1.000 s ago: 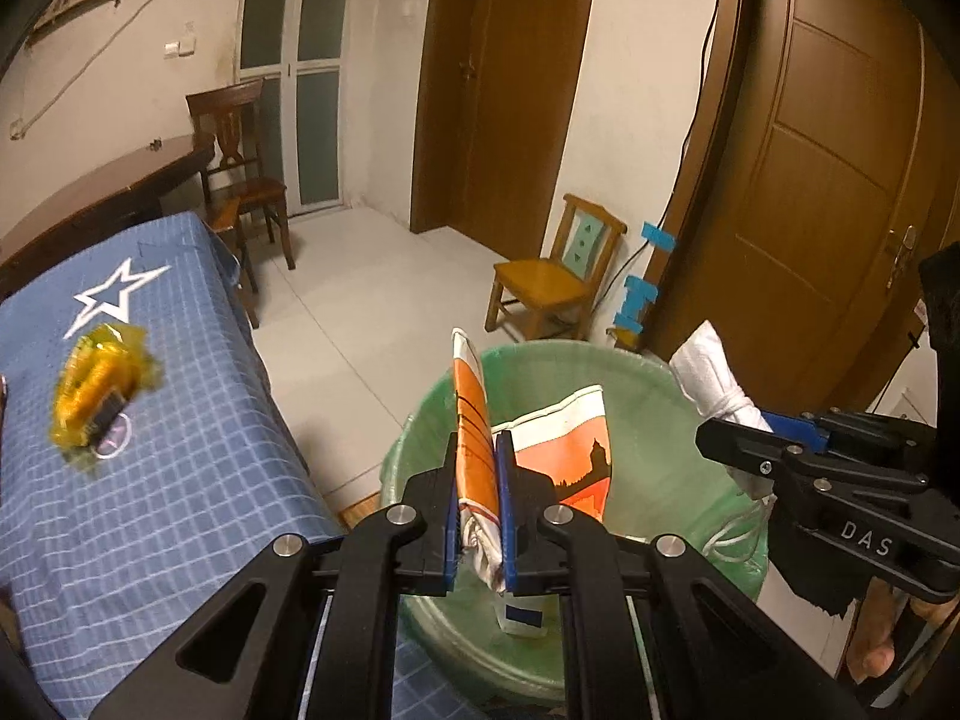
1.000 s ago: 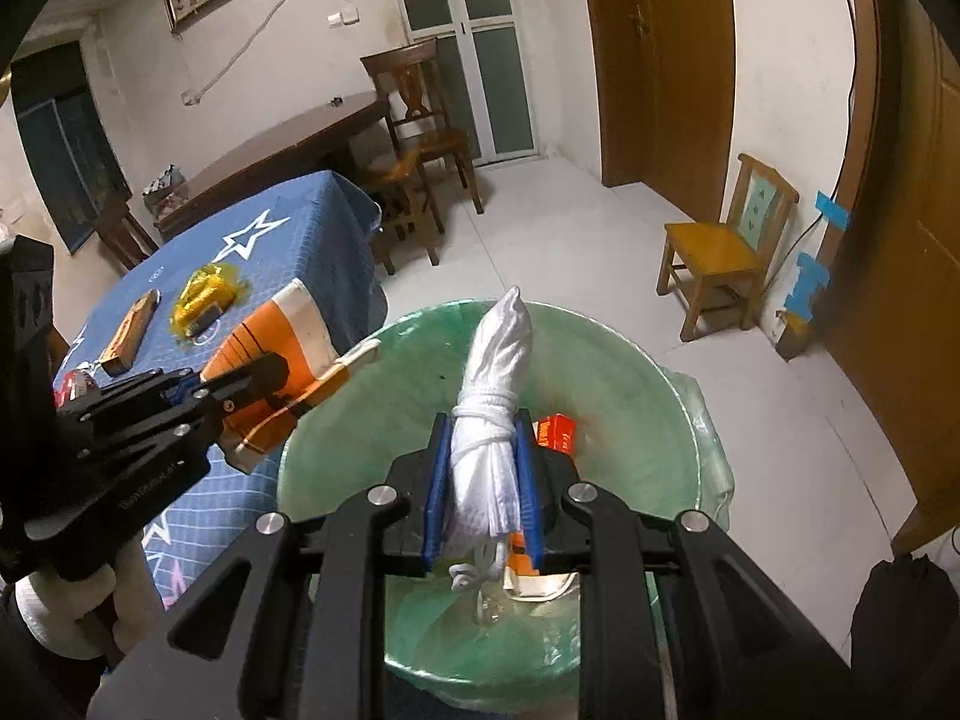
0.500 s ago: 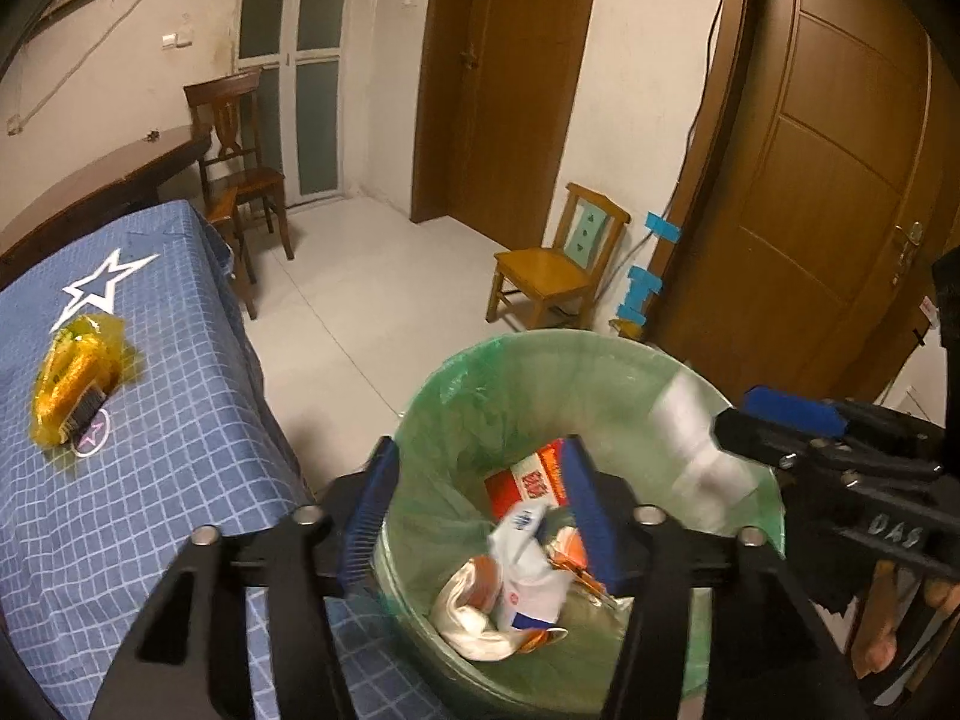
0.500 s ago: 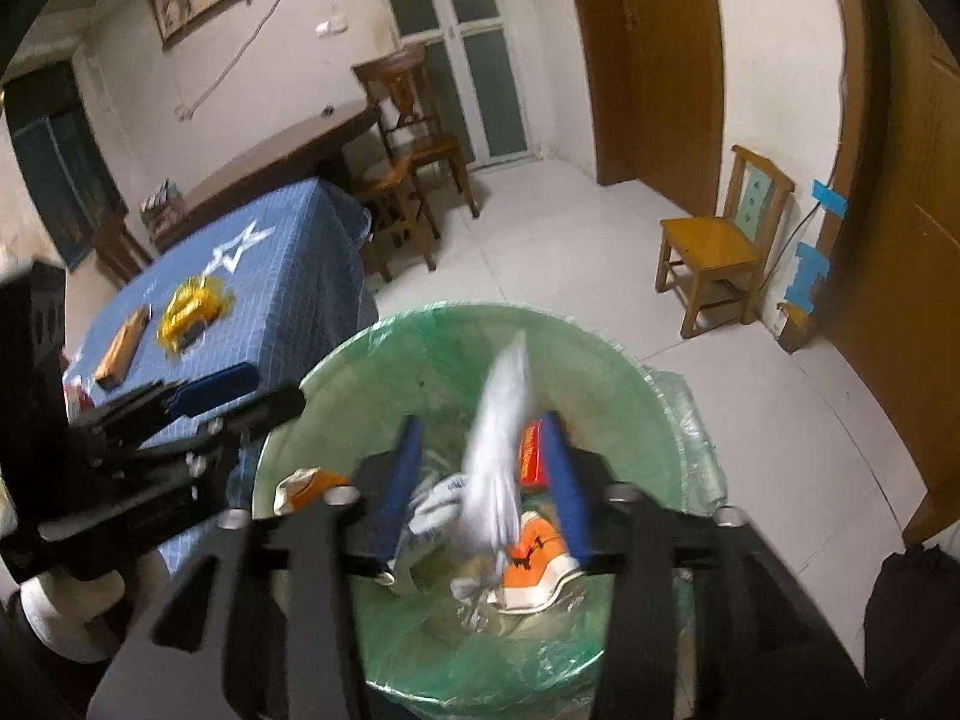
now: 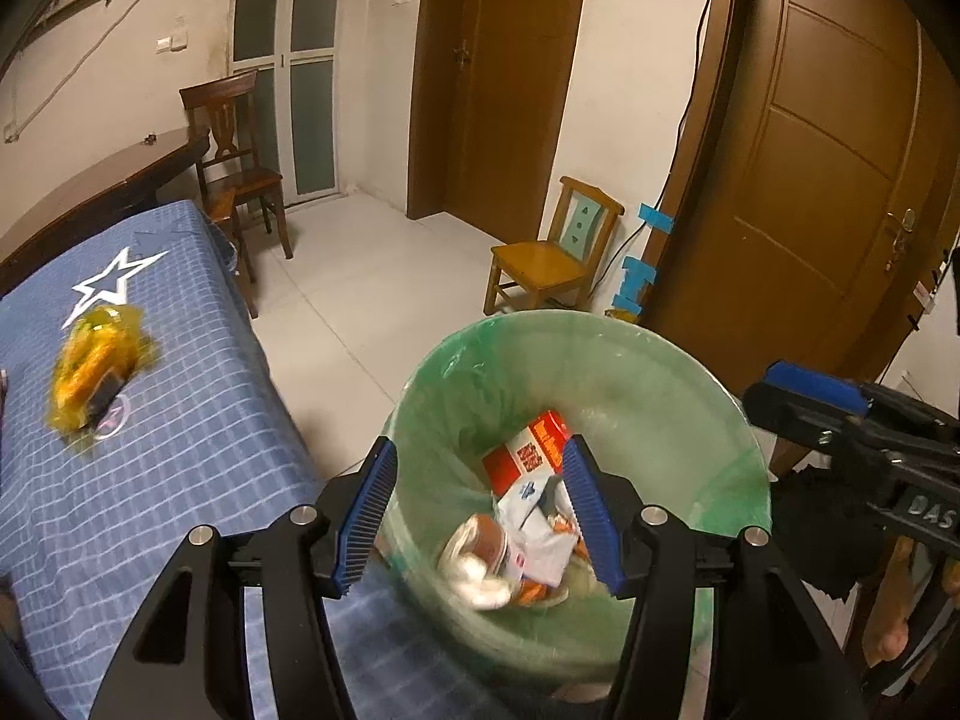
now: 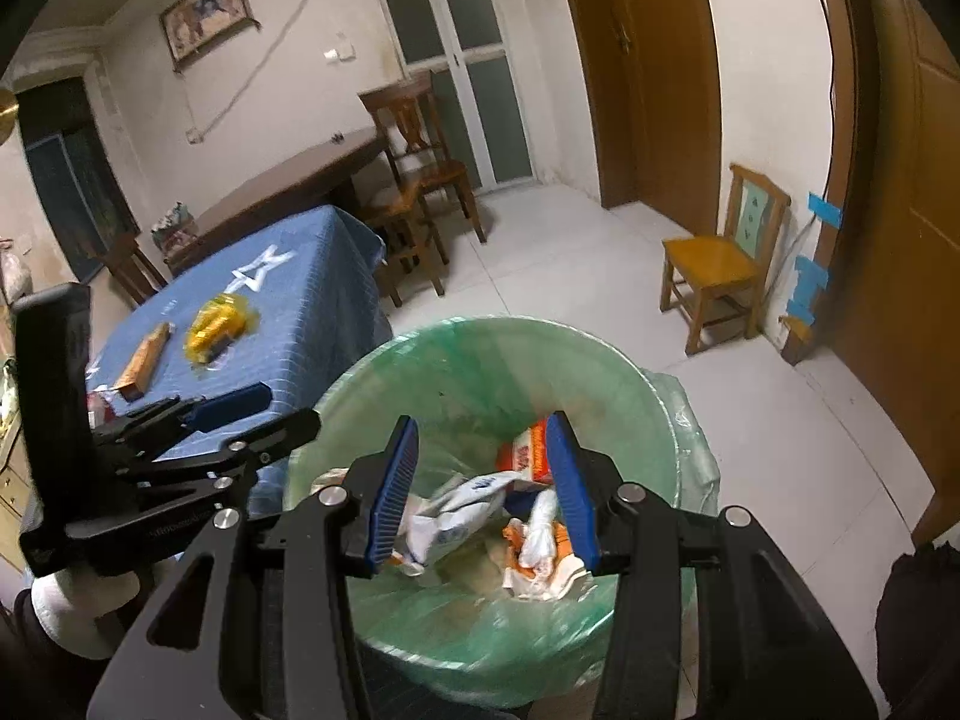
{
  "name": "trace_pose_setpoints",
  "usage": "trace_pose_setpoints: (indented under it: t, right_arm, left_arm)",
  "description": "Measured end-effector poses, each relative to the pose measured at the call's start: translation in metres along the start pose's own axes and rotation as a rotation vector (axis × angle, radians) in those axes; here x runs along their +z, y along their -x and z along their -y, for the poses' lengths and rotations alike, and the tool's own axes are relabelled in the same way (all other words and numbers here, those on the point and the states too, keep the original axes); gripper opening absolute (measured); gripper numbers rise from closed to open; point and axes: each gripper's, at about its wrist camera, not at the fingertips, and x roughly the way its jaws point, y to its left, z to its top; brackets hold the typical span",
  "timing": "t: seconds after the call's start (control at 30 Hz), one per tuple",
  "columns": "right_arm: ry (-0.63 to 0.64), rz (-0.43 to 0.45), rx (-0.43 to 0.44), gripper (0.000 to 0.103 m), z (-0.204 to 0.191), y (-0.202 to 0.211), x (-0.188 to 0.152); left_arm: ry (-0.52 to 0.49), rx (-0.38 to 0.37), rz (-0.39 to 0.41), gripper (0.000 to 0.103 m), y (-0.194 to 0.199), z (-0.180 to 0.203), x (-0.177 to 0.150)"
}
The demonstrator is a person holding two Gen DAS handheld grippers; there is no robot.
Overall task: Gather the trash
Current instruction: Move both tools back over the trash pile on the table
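Note:
A bin with a green liner (image 5: pixel 648 372) (image 6: pixel 600 372) stands beside the blue-clothed table. Inside lie a red box (image 5: pixel 528 450) (image 6: pixel 525 456), a white knotted bag (image 6: pixel 540 531), a white wrapper (image 6: pixel 456 510) and an orange-and-white wrapper (image 5: pixel 480 546). My left gripper (image 5: pixel 480 510) is open and empty above the bin's near rim; it shows at the left of the right wrist view (image 6: pixel 240 414). My right gripper (image 6: pixel 483 492) is open and empty over the bin; it shows at the right of the left wrist view (image 5: pixel 840 414). A yellow wrapper (image 5: pixel 93 369) (image 6: pixel 216 327) lies on the table.
The table with the blue checked star cloth (image 5: pixel 180 450) (image 6: pixel 312 276) is left of the bin. A brown flat packet (image 6: pixel 144 360) lies near the yellow wrapper. A small wooden chair (image 5: pixel 552 258) (image 6: pixel 720 264) stands by the wall, a dark chair (image 5: pixel 240 180) farther back.
Both grippers opened. The orange-and-white wrapper left the left gripper and the white knotted bag left the right gripper; both now lie in the bin.

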Motion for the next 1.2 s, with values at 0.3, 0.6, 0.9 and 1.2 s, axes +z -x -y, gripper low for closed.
trace_pose_setpoints:
  t: [0.3,0.6,0.9,1.2]
  right_arm:
    - [0.098,0.107,0.128,0.071,-0.077,0.046,-0.039]
    - [0.196,0.055,0.280,0.078,-0.152,0.040,-0.076]
    - [0.243,0.015,0.385,0.080,-0.211,0.036,-0.101]
    - [0.304,-0.073,0.463,0.080,-0.272,0.014,-0.108]
  left_arm:
    - [0.016,0.005,0.012,0.066,0.082,-0.034,-0.057]
    - [0.129,0.189,0.042,0.066,0.168,-0.110,-0.125]
    - [0.299,0.385,0.062,0.069,0.264,-0.228,-0.190]
    - [0.382,0.392,-0.016,0.066,0.286,-0.322,-0.224]
